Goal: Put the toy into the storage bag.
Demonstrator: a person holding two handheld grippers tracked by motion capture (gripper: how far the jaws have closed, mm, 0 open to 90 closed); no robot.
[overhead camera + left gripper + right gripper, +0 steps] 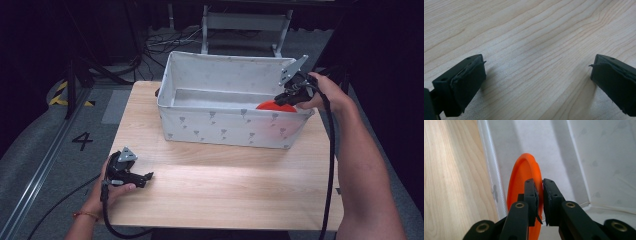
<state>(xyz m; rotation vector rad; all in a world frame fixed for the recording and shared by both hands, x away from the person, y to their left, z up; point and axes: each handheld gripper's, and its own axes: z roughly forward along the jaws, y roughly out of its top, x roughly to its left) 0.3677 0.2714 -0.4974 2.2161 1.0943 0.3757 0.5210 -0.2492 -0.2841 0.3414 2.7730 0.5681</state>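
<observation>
The right gripper (pixel 289 98) hangs over the near right corner of the white fabric bin (pixel 200 131), its jaws clamped on the rim of an orange plate (pixel 522 182). The plate stands on edge just inside the bin's near wall, by that right corner, part of it below the rim. The bin sits at the far side of the wooden table (pixel 225 185). Down at the table's near left corner, the left gripper (pixel 145 177) rests low over bare wood, jaws spread wide with nothing between them.
</observation>
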